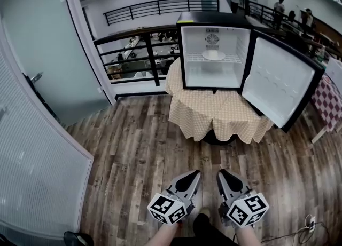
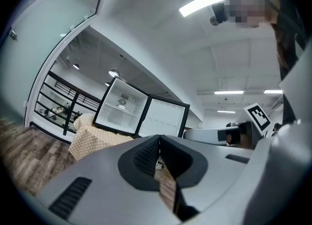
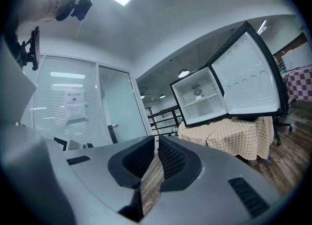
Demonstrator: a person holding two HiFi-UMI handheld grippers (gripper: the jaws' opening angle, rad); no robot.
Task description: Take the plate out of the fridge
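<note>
Approach | white round plate inside black mini fridge, door wide open for access | our left gripper, right gripper well before fridge, jaws clenched empty: we judge nothing reachable yet.

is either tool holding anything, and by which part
Nothing. Left tool and right tool are shut and empty; the plate sits inside the fridge.

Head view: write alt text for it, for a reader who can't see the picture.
A small fridge stands open on a round table with a checked cloth, a white plate on its shelf. Nearer the camera, the left tool and right tool, both shut and empty, point toward it over a wooden floor.
</note>
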